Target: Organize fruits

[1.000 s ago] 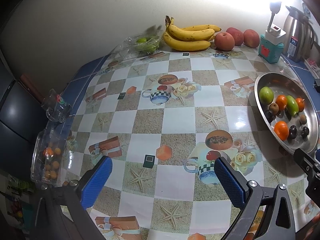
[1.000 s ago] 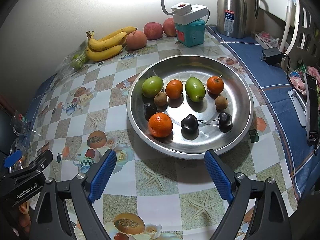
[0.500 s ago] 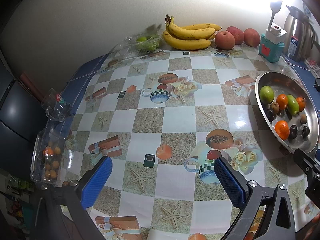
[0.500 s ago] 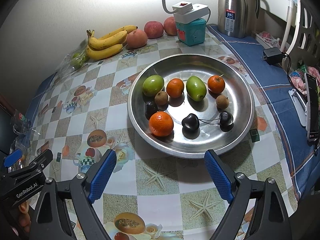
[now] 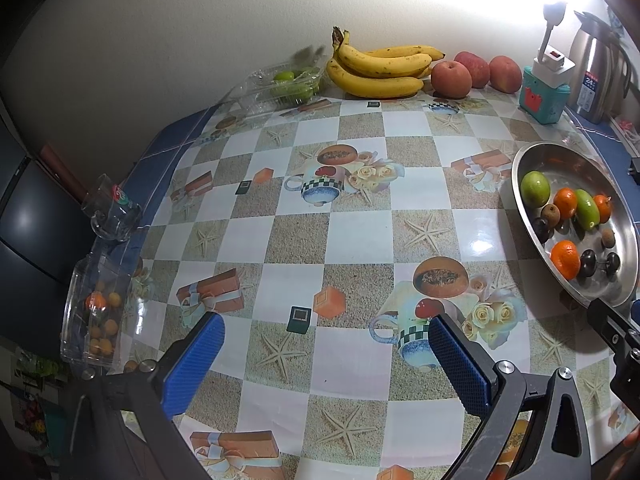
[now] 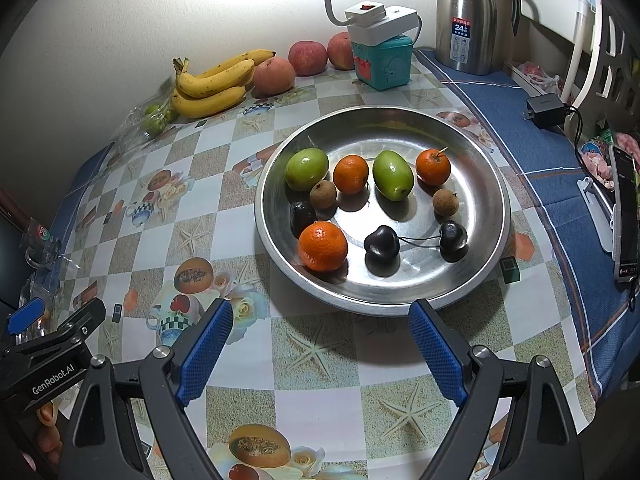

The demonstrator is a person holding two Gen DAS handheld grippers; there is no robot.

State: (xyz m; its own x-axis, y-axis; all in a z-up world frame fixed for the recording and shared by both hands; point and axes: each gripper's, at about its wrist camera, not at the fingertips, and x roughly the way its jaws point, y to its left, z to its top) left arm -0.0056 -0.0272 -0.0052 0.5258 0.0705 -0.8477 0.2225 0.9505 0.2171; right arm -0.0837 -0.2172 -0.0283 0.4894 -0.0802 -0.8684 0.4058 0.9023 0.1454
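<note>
A steel plate (image 6: 472,152) holds several small fruits: green ones (image 6: 306,168), oranges (image 6: 322,246), brown longans (image 6: 445,201) and dark cherries (image 6: 381,245). The plate also shows at the right in the left wrist view (image 5: 520,168). Bananas (image 5: 380,68) and three apples (image 5: 451,78) lie by the back wall. My right gripper (image 6: 320,344) is open and empty, just in front of the plate. My left gripper (image 5: 326,354) is open and empty over the table's middle.
A clear box of green fruit (image 5: 288,86) sits left of the bananas. A clear box of small oranges (image 5: 96,316) and a glass (image 5: 112,212) stand at the left edge. A teal box with a lamp (image 6: 382,62), a steel kettle (image 6: 468,16) and a charger (image 6: 546,110) are at the right.
Both grippers have drifted back slightly, so the plate sits a little farther off. Both stay open and empty.
</note>
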